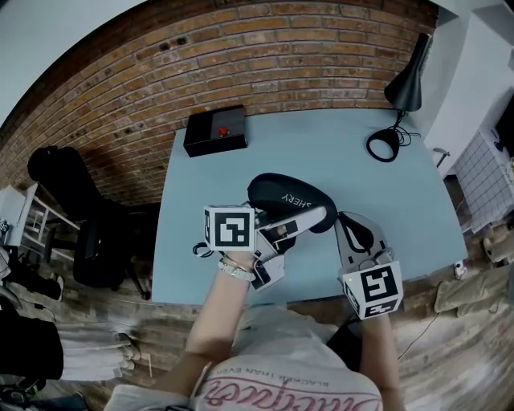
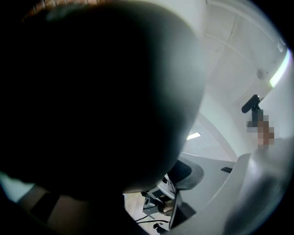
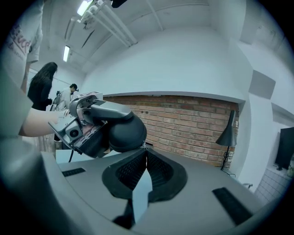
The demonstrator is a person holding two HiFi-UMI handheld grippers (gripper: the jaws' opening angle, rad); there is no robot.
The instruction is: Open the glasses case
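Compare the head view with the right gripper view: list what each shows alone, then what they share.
Head view only: the black box with a red button. Right gripper view only: people at far left and ceiling lights. Both: the glasses case held in the left gripper, the lamp and the brick wall.

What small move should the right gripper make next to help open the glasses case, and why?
Probably open the right gripper and bring it to the glasses case. Its jaws are together with nothing between them, apart from the case, while the left gripper alone clamps the case.
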